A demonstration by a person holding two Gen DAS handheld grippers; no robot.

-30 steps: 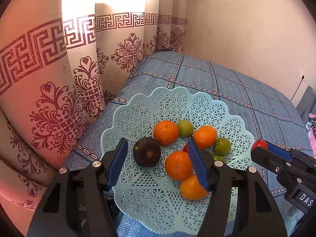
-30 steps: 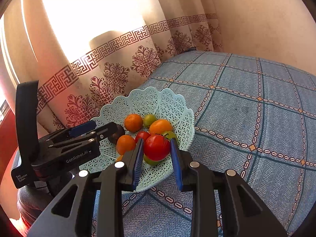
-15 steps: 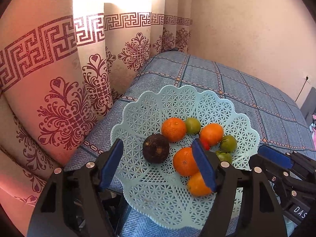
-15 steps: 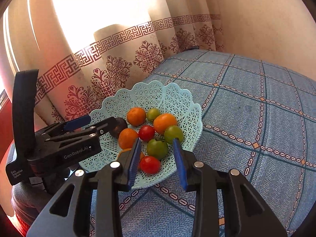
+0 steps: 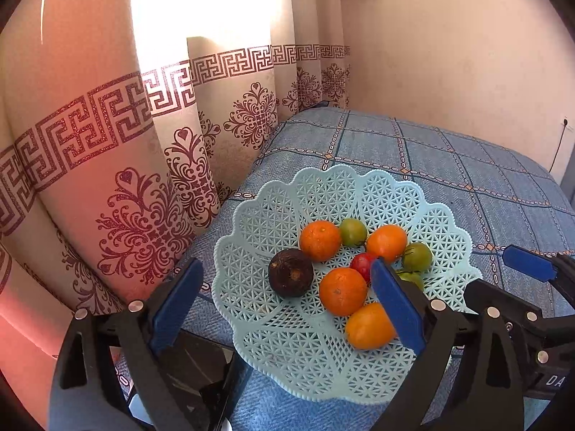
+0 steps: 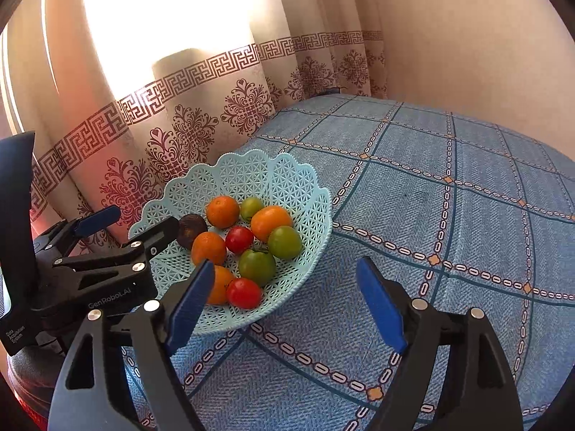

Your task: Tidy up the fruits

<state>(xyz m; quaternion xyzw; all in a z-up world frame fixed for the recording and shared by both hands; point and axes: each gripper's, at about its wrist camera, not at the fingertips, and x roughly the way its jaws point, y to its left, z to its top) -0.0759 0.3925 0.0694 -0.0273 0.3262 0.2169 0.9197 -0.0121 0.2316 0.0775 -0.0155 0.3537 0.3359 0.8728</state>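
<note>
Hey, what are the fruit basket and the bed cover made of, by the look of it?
Basket: probably moulded plastic, pale turquoise, matte to slightly glossy; its open lattice and scalloped rim hold a stiff shape. Bed cover: woven fabric, matte blue, with visible weave texture and a printed or woven grid pattern; which one is unclear.

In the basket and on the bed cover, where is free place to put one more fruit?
In the basket, the curtain-side half beyond the dark fruit is bare, as is the near lobe before the orange fruits. The blue checked cover right of the basket is clear. Crowded: the basket's middle and right side, where tomatoes touch.
</note>
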